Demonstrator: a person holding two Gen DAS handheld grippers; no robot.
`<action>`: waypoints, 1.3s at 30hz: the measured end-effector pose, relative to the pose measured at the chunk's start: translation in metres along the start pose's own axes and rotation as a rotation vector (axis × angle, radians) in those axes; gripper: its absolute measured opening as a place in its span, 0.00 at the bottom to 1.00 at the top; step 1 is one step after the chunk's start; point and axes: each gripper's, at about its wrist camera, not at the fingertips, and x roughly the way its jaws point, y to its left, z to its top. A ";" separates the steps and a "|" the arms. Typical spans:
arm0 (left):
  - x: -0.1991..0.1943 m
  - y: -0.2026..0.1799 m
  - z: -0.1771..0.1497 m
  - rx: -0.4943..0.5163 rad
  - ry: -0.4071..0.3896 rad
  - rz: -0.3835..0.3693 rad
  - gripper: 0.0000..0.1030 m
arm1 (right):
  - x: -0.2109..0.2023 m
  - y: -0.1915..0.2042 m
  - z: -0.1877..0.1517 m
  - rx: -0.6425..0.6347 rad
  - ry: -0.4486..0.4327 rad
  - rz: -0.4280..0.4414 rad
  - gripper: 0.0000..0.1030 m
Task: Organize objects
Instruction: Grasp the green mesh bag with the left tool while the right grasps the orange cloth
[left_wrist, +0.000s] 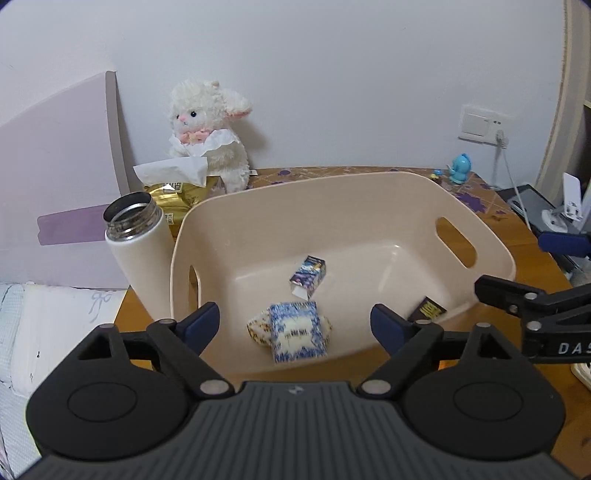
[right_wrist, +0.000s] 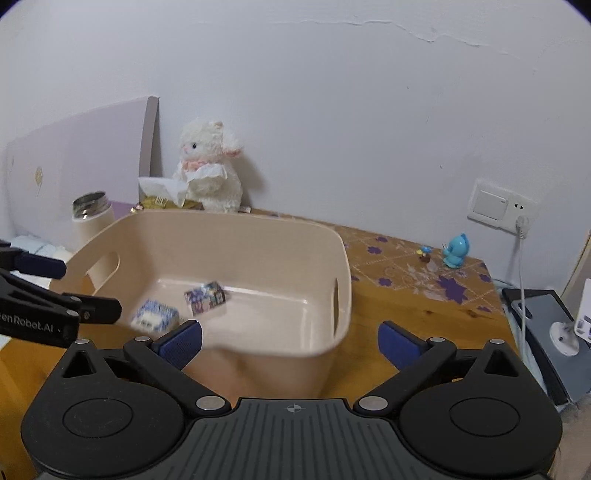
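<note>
Wooden desk (left_wrist: 517, 236) carries our beige bin (left_wrist: 369, 192), three small packets (left_wrist: 298, 334) inside. Left gripper (left_wrist: 295, 321) and right gripper (right_wrist: 290, 338) both gape wide, empty. Beside the bin, the uncapped flask (left_wrist: 138, 251) could topple if we swing carelessly.

— What's in the beige plastic bin (left_wrist: 369, 206)?
— A blue-and-white patterned packet (left_wrist: 298, 331) lying flat near the front wall, over a cream packet (left_wrist: 258, 326). Behind it, apart, a small purple box (left_wrist: 308, 277) tilted, flap open. A dark packet (left_wrist: 428, 309) sits in the right corner.
</note>
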 end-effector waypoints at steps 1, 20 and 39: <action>-0.004 -0.002 -0.004 0.004 0.002 -0.004 0.88 | -0.002 -0.001 -0.004 -0.002 0.009 0.001 1.00; 0.018 -0.031 -0.070 0.028 0.126 -0.014 0.91 | 0.028 0.002 -0.074 -0.032 0.211 0.015 1.00; 0.057 -0.018 -0.092 -0.029 0.203 -0.046 0.92 | 0.047 0.014 -0.069 0.003 0.191 0.072 1.00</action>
